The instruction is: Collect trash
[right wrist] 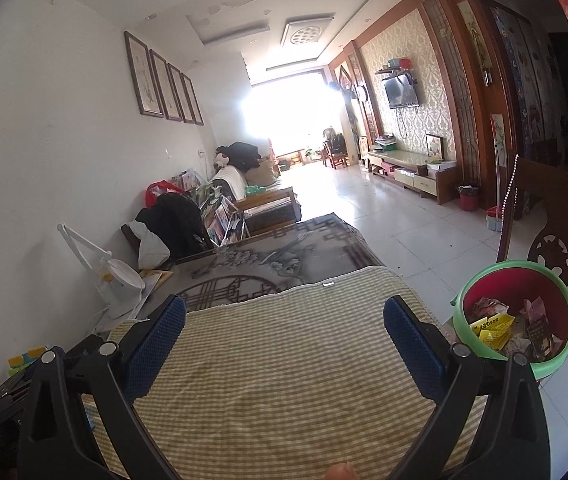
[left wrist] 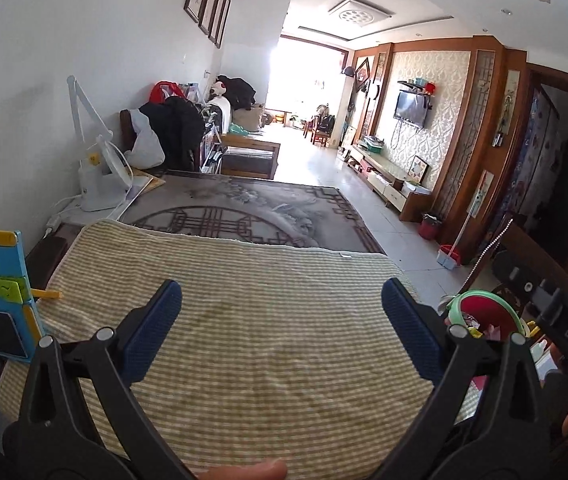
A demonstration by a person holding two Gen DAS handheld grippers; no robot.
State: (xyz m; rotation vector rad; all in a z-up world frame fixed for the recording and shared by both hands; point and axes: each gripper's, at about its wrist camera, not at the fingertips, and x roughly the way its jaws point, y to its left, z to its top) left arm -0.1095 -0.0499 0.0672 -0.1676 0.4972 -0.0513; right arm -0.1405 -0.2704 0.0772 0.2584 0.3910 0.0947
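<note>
The trash (right wrist: 496, 330) is crumpled wrappers, yellow printed packets and pinkish scraps, all lying inside a red bin (right wrist: 514, 316) with a green rim, which stands just beside the right edge of the striped yellow-green cloth (right wrist: 284, 380). Both the left gripper (left wrist: 282, 316) and the right gripper (right wrist: 284, 328) hover above that cloth, blue fingers spread wide with nothing between them.
</note>
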